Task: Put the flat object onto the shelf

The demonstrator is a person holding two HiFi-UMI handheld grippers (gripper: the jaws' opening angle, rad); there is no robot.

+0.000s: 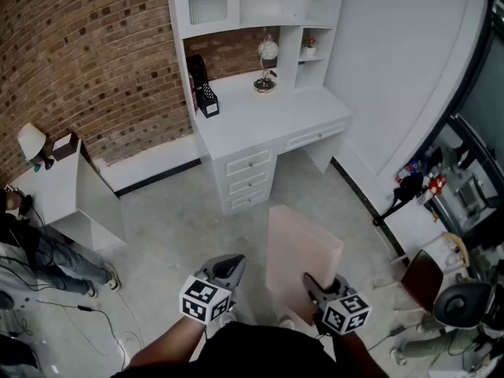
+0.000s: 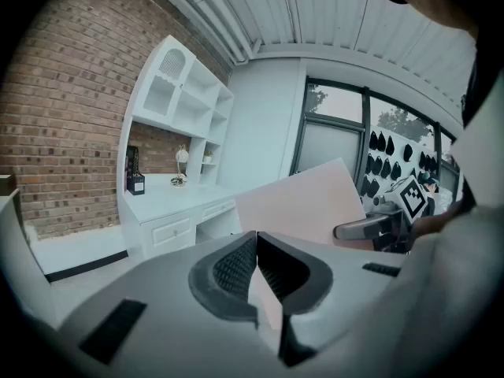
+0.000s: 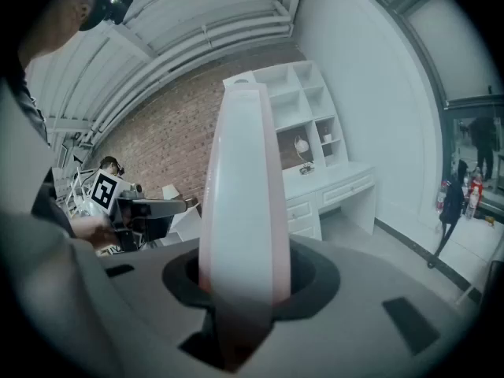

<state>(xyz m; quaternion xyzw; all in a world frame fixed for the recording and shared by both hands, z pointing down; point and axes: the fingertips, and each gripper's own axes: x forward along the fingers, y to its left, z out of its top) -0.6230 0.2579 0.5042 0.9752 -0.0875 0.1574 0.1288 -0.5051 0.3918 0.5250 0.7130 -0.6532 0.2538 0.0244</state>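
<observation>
The flat object is a pale pink board [image 1: 303,250]. It stands upright in my right gripper [image 1: 316,287], low in the head view, and the jaws are shut on its lower edge. The right gripper view shows the board [image 3: 244,187] edge-on, rising from between the jaws of the right gripper [image 3: 244,286]. My left gripper [image 1: 229,268] hangs beside it to the left, shut and empty. In the left gripper view its pads [image 2: 236,266] meet at the tips, and the board [image 2: 303,203] shows beyond them. The white desk with a shelf unit [image 1: 260,18] stands ahead against the brick wall.
On the desk top [image 1: 260,120] stand a black holder [image 1: 205,93] and a globe lamp [image 1: 268,57]. A low white cabinet [image 1: 63,191] and a seated person [image 1: 39,250] are at the left. A brown chair [image 1: 421,278] and cluttered gear stand at the right.
</observation>
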